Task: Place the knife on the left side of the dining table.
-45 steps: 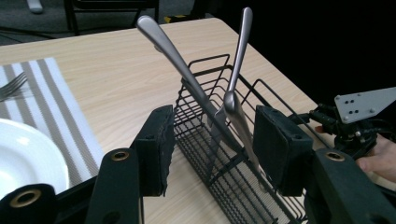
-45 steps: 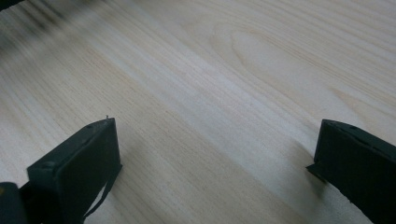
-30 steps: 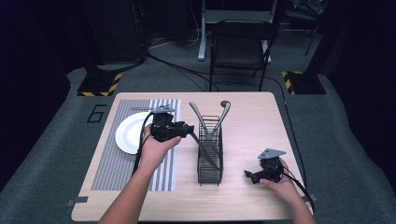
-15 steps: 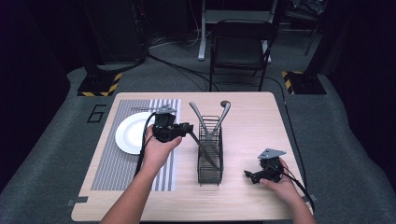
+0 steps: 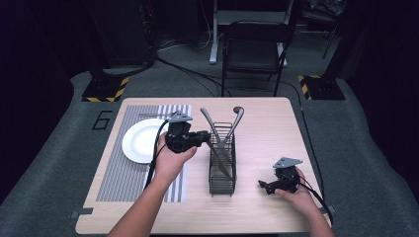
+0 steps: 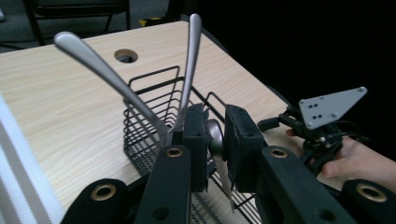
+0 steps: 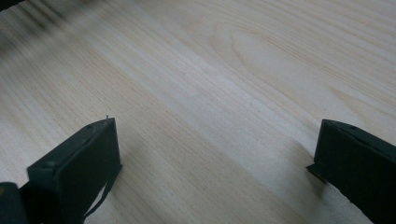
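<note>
The right gripper [image 5: 267,186] rests on the table [image 5: 267,123] at the near right, its hand close to the near edge. In the right gripper view its jaws stand wide apart over bare wood with nothing between them.

The change is at the left gripper [image 6: 215,140]: its jaws have just been closing. A second ago they stood apart beside the wire caddy [image 5: 222,163]; now they are clenched on the handle of a piece of cutlery [image 6: 218,149], which appears to be a knife. The blade end hangs below the pads and is partly hidden, so the identification is tentative. The grasp is judged complete; the next step is presumably to lift the piece out of the caddy.

The held piece sits at the caddy's left rim, mid-table. Two more utensils [image 6: 116,79] lean out of the caddy just beyond the jaws and cross near its rim. A straight pull upward risks brushing them.

To the left, the white plate [image 5: 141,143] lies on the striped mat [image 5: 118,173], near the left gripper. The mat's near half is free for set-down. Beyond the caddy the table is open up to its far edge, where a chair [image 5: 252,44] stands clear of it.
</note>
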Motion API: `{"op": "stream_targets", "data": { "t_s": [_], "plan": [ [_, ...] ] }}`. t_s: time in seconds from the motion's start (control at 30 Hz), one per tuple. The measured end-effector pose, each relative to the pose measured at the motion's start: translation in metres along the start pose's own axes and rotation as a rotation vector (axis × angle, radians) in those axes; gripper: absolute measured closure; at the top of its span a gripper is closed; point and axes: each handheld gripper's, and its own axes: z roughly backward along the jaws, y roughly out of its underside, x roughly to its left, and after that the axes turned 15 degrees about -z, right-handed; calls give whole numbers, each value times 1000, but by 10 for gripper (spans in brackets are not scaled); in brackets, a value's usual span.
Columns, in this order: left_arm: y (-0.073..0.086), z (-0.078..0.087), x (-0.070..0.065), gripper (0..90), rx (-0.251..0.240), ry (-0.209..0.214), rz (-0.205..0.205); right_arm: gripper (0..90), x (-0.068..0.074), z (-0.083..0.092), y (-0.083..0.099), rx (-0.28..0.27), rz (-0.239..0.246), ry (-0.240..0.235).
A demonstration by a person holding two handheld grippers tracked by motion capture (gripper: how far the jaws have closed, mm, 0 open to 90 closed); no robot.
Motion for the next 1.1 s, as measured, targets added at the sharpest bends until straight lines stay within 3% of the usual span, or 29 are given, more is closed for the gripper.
{"op": "stream_targets", "data": {
  "t_s": [0.4, 0.87, 1.1],
  "plan": [
    [-10, 1, -17, 833, -8, 72, -28, 0, 0, 0, 0, 1, 1, 0],
    [-28, 18, -25, 836, -17, 27, -77, 0, 0, 0, 0, 1, 1, 0],
    [-34, 31, -25, 836, -36, 13, -64, 0, 0, 0, 0, 1, 1, -1]
  ]
}}
